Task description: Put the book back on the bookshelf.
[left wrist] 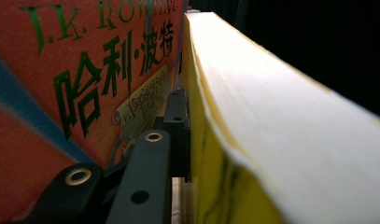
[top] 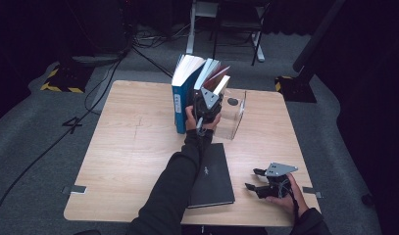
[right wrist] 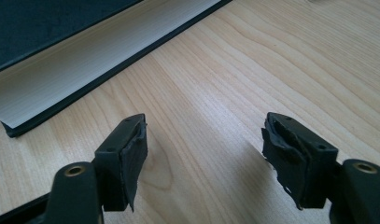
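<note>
Holding a yellow-edged book [left wrist: 271,116] upright at the far middle of the counter [top: 133,161], the left gripper [top: 205,105] has 1 black jaw slid into the narrow gap between that book and the red-covered book [left wrist: 61,93] next to it; in the left gripper view the jaw lies flat against the yellow book's cover, while the other jaw is hidden behind the page block, so the jaws appear clamped across its thickness. The book's long axis runs up and away from the gripper, and it stands in a row with a blue book [top: 180,105], just beside a clear bookend [top: 234,117]. Seating it calls, in my judgement, for a straight push down along that gap, and the left hand is plainly the nearer 1. The right gripper [top: 260,181] rests well apart at the near right corner, jaws spread wide over bare wood and holding nothing, just beside a dark book lying flat [top: 211,174].
</note>
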Demonstrator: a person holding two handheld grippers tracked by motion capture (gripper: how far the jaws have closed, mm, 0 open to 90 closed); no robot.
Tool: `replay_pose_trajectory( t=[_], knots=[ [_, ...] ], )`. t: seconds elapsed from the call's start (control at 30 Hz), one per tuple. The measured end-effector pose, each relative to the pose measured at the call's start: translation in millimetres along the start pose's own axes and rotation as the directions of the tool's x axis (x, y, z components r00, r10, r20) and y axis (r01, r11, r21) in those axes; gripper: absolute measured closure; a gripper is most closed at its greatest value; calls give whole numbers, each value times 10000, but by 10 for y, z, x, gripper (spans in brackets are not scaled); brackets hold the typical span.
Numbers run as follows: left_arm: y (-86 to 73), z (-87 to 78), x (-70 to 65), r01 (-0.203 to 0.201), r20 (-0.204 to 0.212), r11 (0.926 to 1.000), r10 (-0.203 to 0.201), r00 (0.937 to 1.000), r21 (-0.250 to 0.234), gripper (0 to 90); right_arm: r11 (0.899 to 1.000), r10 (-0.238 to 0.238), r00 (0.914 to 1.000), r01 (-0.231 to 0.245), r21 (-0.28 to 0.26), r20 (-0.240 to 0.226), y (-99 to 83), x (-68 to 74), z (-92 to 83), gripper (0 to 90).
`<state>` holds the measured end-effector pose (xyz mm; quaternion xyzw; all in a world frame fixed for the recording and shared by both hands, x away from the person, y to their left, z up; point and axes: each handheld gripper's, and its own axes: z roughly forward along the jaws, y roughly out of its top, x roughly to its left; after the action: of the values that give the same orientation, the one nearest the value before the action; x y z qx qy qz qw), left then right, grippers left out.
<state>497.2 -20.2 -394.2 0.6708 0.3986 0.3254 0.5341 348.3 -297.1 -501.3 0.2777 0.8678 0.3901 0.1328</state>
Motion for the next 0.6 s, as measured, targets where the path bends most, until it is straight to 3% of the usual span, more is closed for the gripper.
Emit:
replay_pose_trajectory(
  t=[0.23,0.6],
  knots=[
    [91,-59,7,-507,367,9971,487,9981,571,693,10000,10,10000,-10,72,-29,-7,-9,5,309],
    [269,-94,-7,-955,724,9881,872,9936,1207,606,10000,44,10000,-44,89,1,1,-8,7,304]
  ],
)
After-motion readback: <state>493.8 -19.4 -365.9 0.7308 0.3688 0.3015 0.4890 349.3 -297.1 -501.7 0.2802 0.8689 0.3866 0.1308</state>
